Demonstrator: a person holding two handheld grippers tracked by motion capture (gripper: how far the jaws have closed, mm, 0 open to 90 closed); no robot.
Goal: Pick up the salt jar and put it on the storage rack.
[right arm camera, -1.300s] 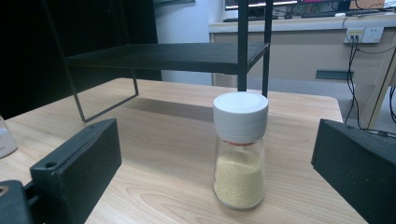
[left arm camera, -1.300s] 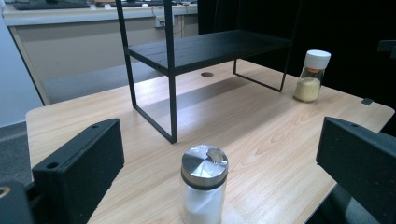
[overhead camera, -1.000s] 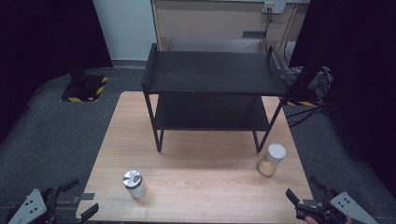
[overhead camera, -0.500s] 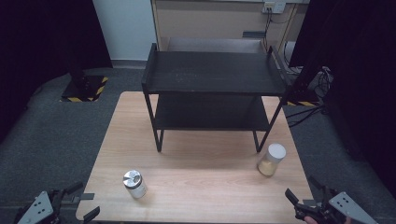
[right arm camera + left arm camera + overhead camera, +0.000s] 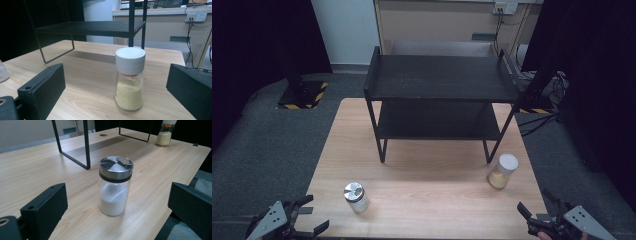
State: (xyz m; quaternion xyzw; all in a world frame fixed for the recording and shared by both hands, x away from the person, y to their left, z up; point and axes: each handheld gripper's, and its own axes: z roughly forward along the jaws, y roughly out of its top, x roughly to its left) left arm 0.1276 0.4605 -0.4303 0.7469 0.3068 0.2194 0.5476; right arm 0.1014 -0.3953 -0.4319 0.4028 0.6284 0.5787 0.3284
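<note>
A glass shaker with a metal lid and white powder stands on the wooden table near its front left. My left gripper is open at the front left corner, its jaws wide apart either side of the shaker but short of it. A glass jar with a white cap and yellow grains stands at the front right. My right gripper is open at the front right corner, facing that jar from a short distance.
A black two-tier metal shelf stands on the back half of the table. Its thin legs rise between the two containers and the back. Grey carpet surrounds the table.
Both grippers have shifted only slightly at the table's front corners. The shaker and the jar have not moved.
</note>
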